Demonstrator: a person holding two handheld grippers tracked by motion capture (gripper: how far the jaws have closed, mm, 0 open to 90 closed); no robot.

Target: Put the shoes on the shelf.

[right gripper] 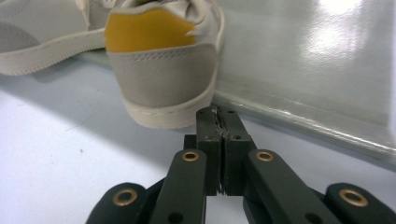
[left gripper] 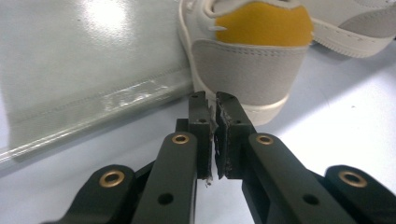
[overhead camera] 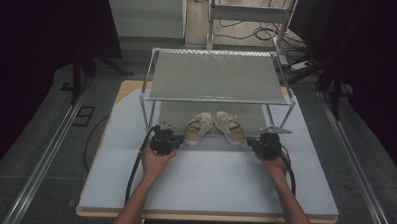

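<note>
the hand-held gripper (right gripper: 219, 114), jaws closed together, sits just behind the shoe's heel (right gripper: 163, 79).

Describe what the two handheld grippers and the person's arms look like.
Both the left gripper and the right gripper are black, each with two flat fingers on linkage arms with brass-ringed pivots. A black cable trails from each. The forearms are bare, no sleeves.

A white table (overhead camera: 209, 187) carries a metal rack (overhead camera: 218, 75) and two shoes (overhead camera: 215, 126) beneath its shelf.
</note>
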